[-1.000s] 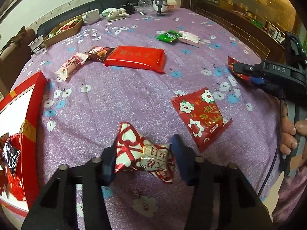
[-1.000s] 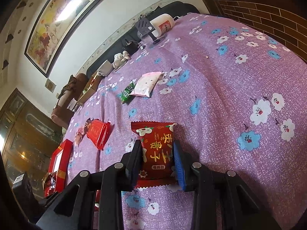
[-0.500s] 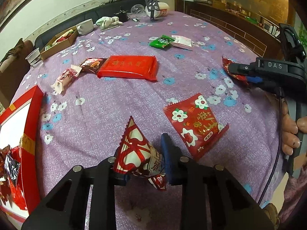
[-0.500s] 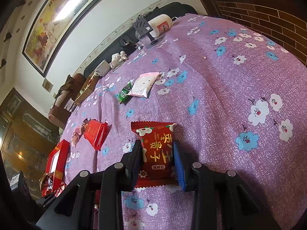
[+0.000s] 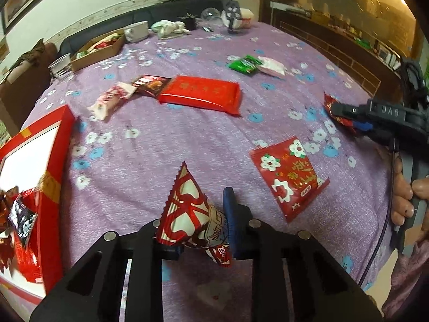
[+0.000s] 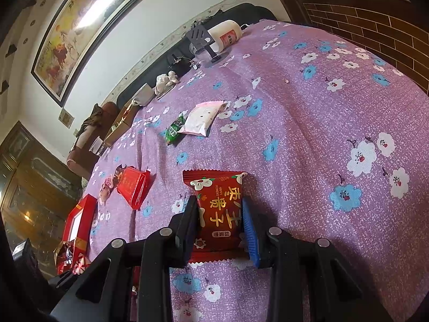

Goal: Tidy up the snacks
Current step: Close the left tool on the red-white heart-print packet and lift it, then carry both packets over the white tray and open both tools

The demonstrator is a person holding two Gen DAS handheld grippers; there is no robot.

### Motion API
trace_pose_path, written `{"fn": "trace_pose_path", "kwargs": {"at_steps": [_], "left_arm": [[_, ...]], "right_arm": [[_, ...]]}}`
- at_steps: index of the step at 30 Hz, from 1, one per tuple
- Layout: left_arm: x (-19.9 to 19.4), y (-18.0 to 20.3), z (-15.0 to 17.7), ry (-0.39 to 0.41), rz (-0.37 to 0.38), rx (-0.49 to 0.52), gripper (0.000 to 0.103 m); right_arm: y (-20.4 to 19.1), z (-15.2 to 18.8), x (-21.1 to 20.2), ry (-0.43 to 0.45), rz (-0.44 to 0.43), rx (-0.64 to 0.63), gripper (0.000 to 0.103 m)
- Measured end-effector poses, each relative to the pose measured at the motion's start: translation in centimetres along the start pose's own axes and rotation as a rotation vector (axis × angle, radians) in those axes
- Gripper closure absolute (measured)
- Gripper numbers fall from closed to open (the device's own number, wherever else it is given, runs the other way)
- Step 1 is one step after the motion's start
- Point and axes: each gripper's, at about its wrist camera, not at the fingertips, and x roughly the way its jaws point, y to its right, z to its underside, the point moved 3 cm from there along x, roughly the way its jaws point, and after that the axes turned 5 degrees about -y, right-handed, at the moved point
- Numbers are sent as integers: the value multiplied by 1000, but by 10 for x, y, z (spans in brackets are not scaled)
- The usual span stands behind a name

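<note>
Left gripper (image 5: pixel 199 230) clamped on the red-and-white heart snack (image 5: pixel 187 212), its long axis tilted upward. The red box (image 5: pixel 57 161) sits at frame left, nearest this hand. Right gripper (image 6: pixel 221 228) grips the red date snack (image 6: pixel 218 212), at lower centre of its view.

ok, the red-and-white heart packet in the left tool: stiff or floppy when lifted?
Likely floppy: the heart packet is crumpled where the left tool has just closed on it, with its sealed end sticking up. Probably light, since a pinch on one part seems to carry it. The glossy film may slip.
</note>
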Motion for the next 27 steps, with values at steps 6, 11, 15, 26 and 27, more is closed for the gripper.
{"fn": "trace_pose_path", "kwargs": {"at_steps": [6, 11, 15, 26, 27], "left_arm": [[-34, -16, -2, 86, 9, -36, 81], [-74, -36, -5, 193, 2, -67, 81], [-103, -61, -4, 275, -26, -105, 81], [-117, -154, 28, 305, -170, -270, 81], [-115, -160, 32, 296, -175, -280, 81]], "right_arm": [[-1, 1, -4, 25, 17, -1, 70], [0, 4, -10, 46, 42, 20, 70], [-9, 10, -18, 75, -13, 41, 70], [-165, 37, -13, 39, -254, -219, 71], [-178, 41, -7, 18, -272, -237, 71]]}}
